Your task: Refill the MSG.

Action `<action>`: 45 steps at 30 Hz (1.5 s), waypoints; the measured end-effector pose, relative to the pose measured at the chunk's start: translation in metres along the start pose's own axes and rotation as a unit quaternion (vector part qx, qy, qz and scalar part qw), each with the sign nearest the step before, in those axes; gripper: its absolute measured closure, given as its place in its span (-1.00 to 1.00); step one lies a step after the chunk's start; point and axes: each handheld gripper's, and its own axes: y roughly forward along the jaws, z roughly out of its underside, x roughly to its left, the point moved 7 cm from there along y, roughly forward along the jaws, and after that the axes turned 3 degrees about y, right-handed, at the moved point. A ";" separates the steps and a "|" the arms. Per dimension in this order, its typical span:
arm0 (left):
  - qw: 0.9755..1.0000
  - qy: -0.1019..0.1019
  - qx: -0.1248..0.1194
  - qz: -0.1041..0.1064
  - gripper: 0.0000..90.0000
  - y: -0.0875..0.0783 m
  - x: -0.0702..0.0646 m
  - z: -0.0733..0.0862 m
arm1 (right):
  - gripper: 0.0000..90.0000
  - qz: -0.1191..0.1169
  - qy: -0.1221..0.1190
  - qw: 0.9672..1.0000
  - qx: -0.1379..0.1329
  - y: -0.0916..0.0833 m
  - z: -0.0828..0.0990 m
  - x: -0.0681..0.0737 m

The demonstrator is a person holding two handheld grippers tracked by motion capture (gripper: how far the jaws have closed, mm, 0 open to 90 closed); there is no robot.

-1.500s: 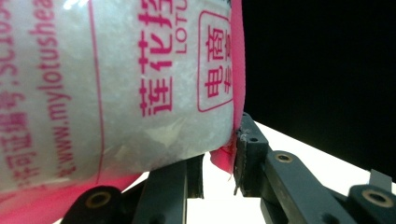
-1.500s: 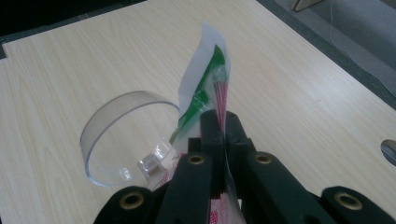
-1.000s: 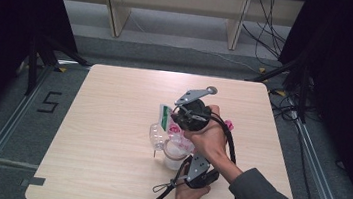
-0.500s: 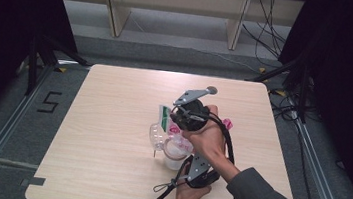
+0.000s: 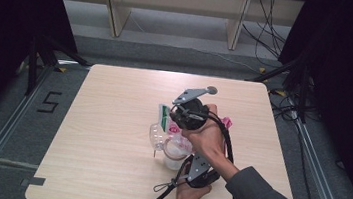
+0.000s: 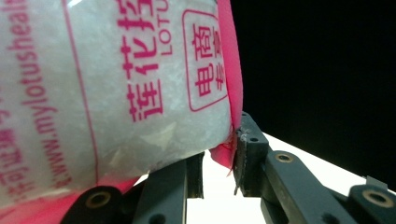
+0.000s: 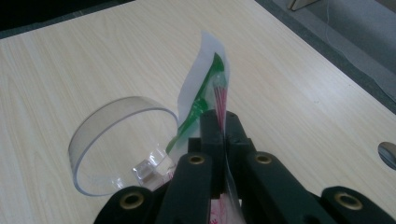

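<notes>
I am working near the middle of the table (image 5: pixel 111 122), where everything is clustered under my two hands. The bag (image 6: pixel 116 79), a white pouch of granules with pink print and a pink edge, is being held upright over the clear cup (image 7: pixel 116 140) so its contents can go in (my guess at the purpose). My left gripper (image 6: pixel 217 170) is gripping the bag's lower pink edge, its jaws pressing on that seam to steady the weight. My right gripper (image 7: pixel 223 123) is clamping shut on the bag's top strip, the thin flap with green and pink print, which is standing up beyond the jaw tips, probably so I can tear or pull it open.

From the high view, my right hand (image 5: pixel 206 133) is covering most of the bag and part of the cup, so I cannot tell whether the bag is already open, nor whether the cup has anything in it.
</notes>
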 end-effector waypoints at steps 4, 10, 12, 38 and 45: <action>1.000 -0.004 0.001 0.007 0.68 0.002 -0.001 -0.001 | 1.00 0.007 -0.003 1.000 -0.003 0.001 -0.001 -0.002; 1.000 -0.005 0.003 0.004 0.68 0.002 0.000 0.001 | 1.00 0.017 -0.022 1.000 0.000 0.005 0.000 -0.003; 1.000 -0.005 0.002 0.003 0.68 0.002 0.000 0.000 | 1.00 0.004 -0.006 1.000 0.006 0.004 0.001 0.001; 1.000 -0.005 -0.002 0.002 0.68 0.004 0.002 -0.002 | 1.00 0.006 0.000 1.000 0.006 0.009 -0.002 0.000; 1.000 -0.001 0.001 0.004 0.68 0.004 0.000 -0.001 | 1.00 0.010 0.001 1.000 0.003 0.007 -0.001 -0.004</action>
